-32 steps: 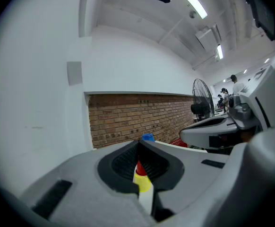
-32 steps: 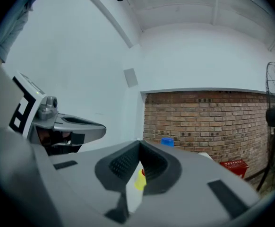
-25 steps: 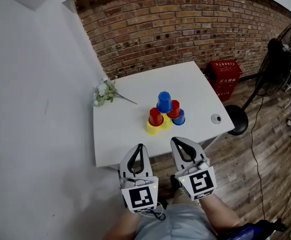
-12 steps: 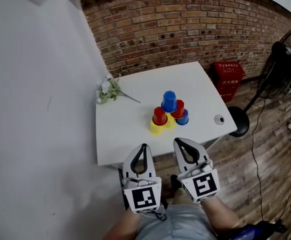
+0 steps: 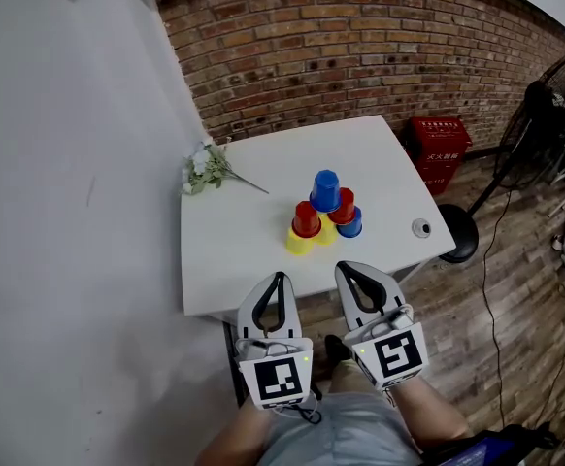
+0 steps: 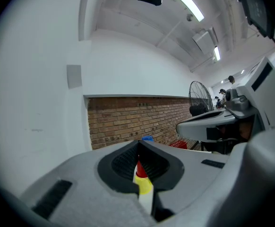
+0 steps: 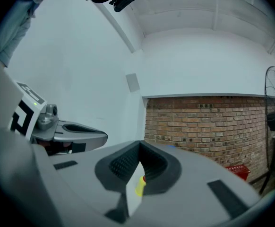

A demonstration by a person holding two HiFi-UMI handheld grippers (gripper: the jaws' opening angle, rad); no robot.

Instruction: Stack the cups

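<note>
1. Currently both tools sit at the lower centre of the head view. The left gripper (image 5: 279,280) and the right gripper (image 5: 347,269) are side by side, with their marker cubes towards me. Their tips lie at the near edge of the white table (image 5: 244,260), well apart from the cups.
2. I see the left gripper's jaws pressed together in its own view, with nothing clamped between them.
3. I see the right gripper's jaws together too, and also empty.
4. The cups stand upside down as a pyramid (image 5: 323,218), right of centre on the table.
   - The bottom row holds two yellow cups (image 5: 298,245) and a blue base cup (image 5: 351,226).
   - Two red cups (image 5: 306,218) sit above that row.
   - A blue top cup (image 5: 325,190) crowns the stack.
5. In the left gripper view, slices of red and yellow cup show through the slot below the closed tips. The blue top peeks over them.
6. A flower sprig (image 5: 205,168) lies at the table's upper left corner.
7. A small round object (image 5: 419,228) sits at the table's right edge; I cannot tell what it is.
8. Beyond the table a brick wall (image 5: 360,47) fills the upper frame. A red crate (image 5: 444,149) is on the floor to the right, and a standing fan (image 5: 554,95) is at the far right.
</note>
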